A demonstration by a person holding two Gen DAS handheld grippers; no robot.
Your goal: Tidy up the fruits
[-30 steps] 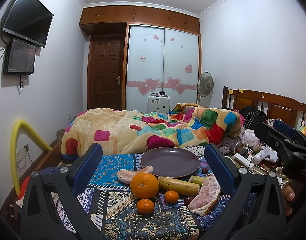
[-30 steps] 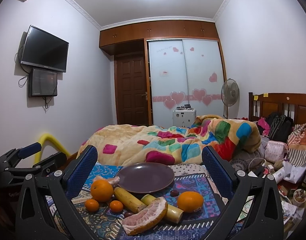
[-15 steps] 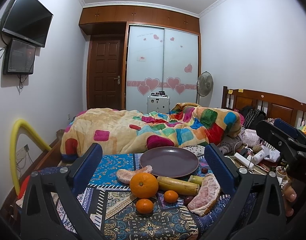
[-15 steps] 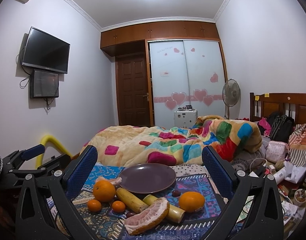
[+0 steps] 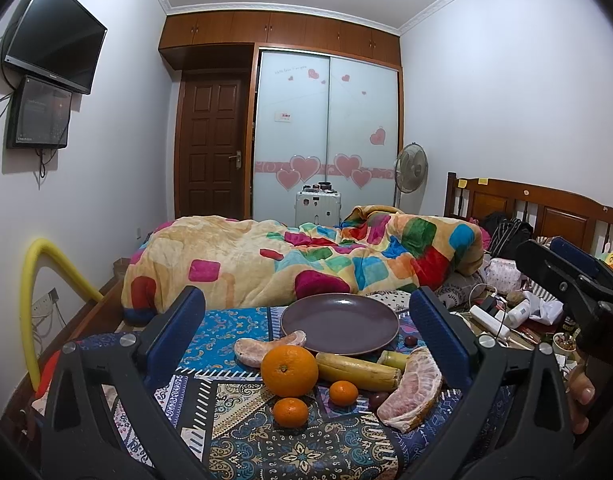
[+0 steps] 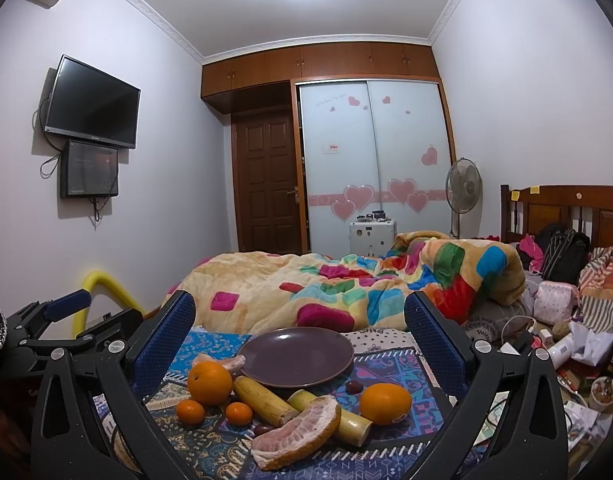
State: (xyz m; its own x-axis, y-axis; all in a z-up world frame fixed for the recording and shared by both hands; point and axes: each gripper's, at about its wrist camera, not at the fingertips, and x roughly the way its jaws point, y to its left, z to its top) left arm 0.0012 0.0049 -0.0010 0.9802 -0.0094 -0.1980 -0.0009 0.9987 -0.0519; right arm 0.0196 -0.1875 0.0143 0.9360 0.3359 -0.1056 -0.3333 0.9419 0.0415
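Above the patterned table [image 5: 242, 408], both grippers, left [image 5: 306, 332] and right [image 6: 298, 332], hover fingers spread and empty; plate [image 6: 298, 350] bare, first fruit pick pending.

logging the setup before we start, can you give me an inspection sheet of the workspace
surface: patterned cloth laid at the foot of a bed.
job's things: purple plate bare; two large oranges, two small oranges, two pomelo pieces, two cane-like sticks, dark grapes lie in front of it.
clutter: bottles, bags, papers at the right.
grippers: left claw open, holding nothing; right claw open, holding nothing.
cables: white cord among the clutter.
surroundings: blanket, fan, wall TV.
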